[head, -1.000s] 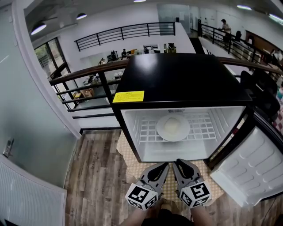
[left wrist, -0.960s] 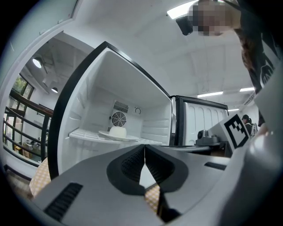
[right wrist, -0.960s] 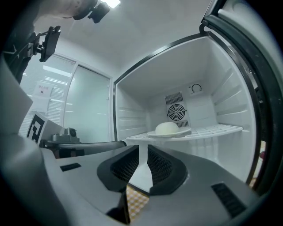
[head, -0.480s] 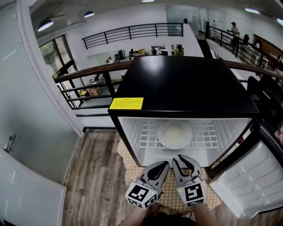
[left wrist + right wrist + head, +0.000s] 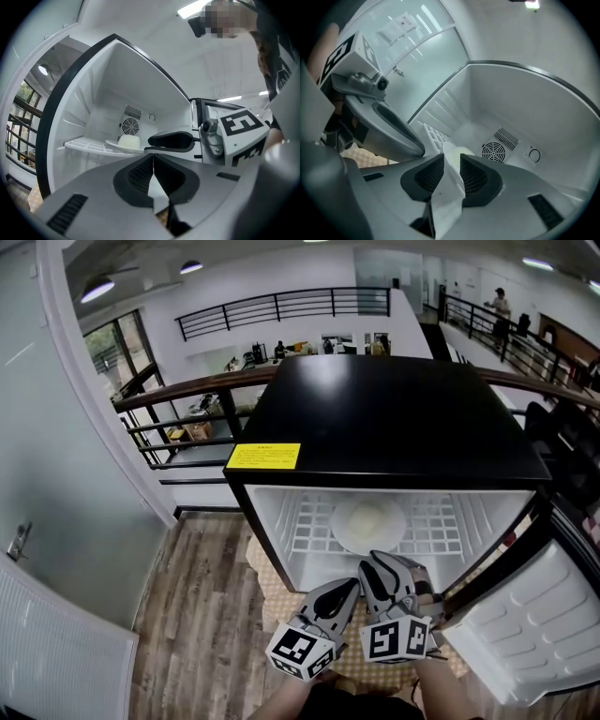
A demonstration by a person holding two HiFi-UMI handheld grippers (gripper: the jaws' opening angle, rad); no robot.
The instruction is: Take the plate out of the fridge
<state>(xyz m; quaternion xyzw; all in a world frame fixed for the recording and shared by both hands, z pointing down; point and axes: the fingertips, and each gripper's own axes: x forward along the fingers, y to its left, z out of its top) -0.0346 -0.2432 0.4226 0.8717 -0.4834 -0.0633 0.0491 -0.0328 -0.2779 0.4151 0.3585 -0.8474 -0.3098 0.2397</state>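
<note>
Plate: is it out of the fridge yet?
No, the plate lies on the wire shelf inside the open fridge.

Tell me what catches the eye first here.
An open black fridge fills the middle, its white inside holding a plate with a pale mound on the wire shelf. At the opening hang the left gripper, jaws together, and the right gripper, jaws apart.
</note>
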